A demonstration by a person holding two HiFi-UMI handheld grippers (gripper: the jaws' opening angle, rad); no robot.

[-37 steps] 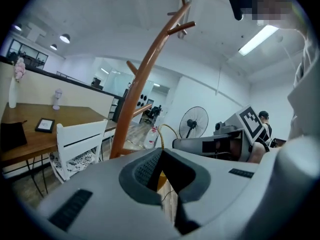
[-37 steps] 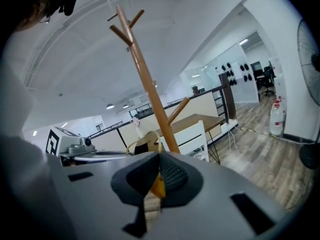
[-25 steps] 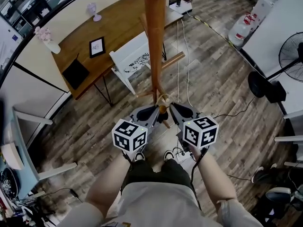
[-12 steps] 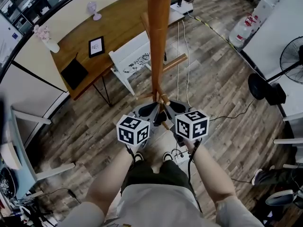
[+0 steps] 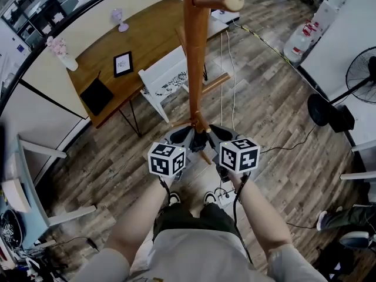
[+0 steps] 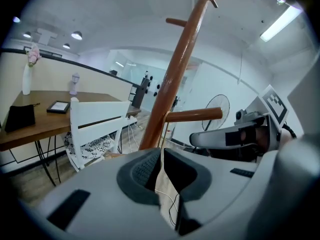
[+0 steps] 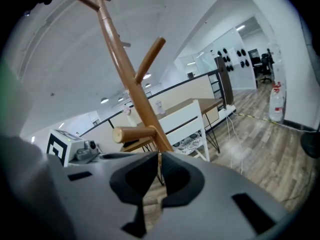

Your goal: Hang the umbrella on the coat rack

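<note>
The wooden coat rack's pole (image 5: 197, 57) rises in front of me, with one peg (image 5: 218, 0) near the top. Both grippers meet at a lower peg (image 5: 205, 153) close to the pole. My left gripper (image 5: 191, 136) is shut on a thin beige cord (image 6: 161, 134), the umbrella's strap, which runs up to that peg (image 6: 195, 115). My right gripper (image 5: 214, 136) is shut on the same thin cord (image 7: 159, 162) just under the peg (image 7: 132, 133). The grippers hide the umbrella's body.
A white chair (image 5: 167, 75) and a wooden desk (image 5: 147, 34) stand behind the rack to the left. Cables and a power strip (image 5: 226, 195) lie on the floor by my feet. A fan (image 5: 361, 69) and a water bottle (image 5: 296, 37) stand at the right.
Both grippers have drawn closer together and moved in toward the pole. The beige loop seen above them earlier is now hidden between them.
</note>
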